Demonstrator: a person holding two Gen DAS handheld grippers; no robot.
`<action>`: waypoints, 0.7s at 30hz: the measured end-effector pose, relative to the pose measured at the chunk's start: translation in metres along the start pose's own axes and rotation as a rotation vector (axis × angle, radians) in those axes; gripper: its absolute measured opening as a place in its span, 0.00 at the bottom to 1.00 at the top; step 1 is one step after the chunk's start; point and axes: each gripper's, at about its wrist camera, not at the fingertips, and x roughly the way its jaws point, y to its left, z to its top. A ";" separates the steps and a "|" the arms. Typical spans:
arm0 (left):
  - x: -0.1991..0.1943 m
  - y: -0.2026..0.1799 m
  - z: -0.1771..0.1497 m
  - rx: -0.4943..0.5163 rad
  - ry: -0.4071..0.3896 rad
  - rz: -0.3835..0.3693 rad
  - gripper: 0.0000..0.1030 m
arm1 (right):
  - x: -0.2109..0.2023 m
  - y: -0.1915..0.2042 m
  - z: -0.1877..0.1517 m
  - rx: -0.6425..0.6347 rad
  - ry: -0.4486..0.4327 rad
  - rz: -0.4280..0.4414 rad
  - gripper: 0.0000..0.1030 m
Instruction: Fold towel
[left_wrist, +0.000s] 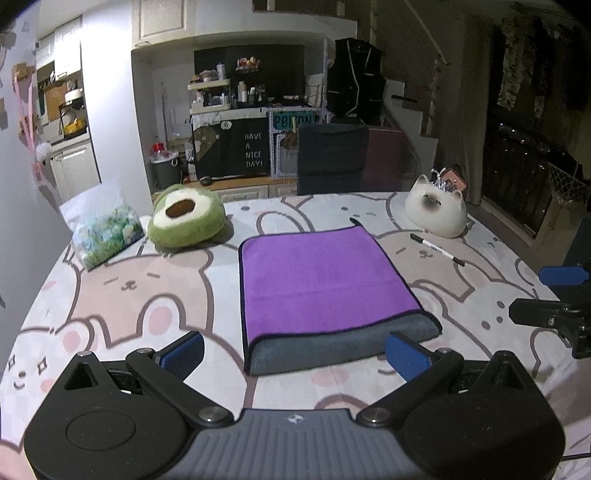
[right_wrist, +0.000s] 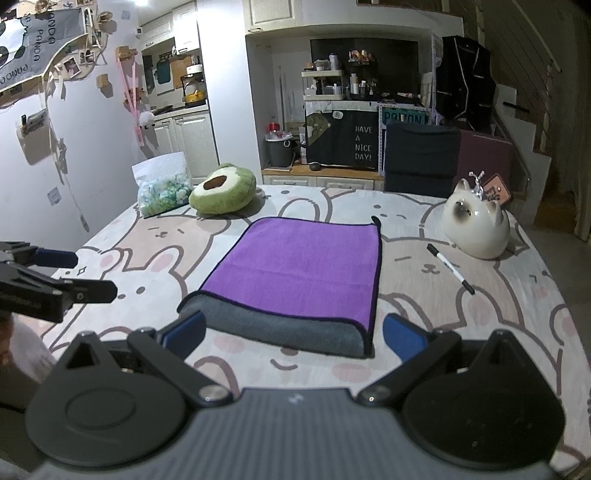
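A purple towel (left_wrist: 317, 273) with a grey underside lies folded flat on the bunny-print tablecloth (left_wrist: 122, 295), its grey folded edge nearest me. It also shows in the right wrist view (right_wrist: 299, 266). My left gripper (left_wrist: 295, 350) is open and empty, just short of the towel's near edge. My right gripper (right_wrist: 293, 334) is open and empty, at the towel's near edge. Each gripper shows from the side in the other's view, the right one (left_wrist: 554, 295) and the left one (right_wrist: 55, 273).
A green avocado plush (left_wrist: 186, 218) and a plastic bag (left_wrist: 101, 227) sit at the back left. A white cat figurine (left_wrist: 437, 210) and a black-and-white marker (left_wrist: 437, 249) lie at the back right. A dark chair (left_wrist: 332, 158) stands behind the table.
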 end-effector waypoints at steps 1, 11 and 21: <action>0.002 0.000 0.003 0.003 -0.006 -0.002 1.00 | 0.001 -0.001 0.003 -0.003 -0.003 -0.002 1.00; 0.036 0.018 0.031 -0.026 -0.033 -0.011 1.00 | 0.027 -0.021 0.033 -0.044 -0.013 -0.020 1.00; 0.076 0.044 0.039 -0.017 -0.030 -0.028 1.00 | 0.056 -0.040 0.046 -0.105 -0.037 -0.009 1.00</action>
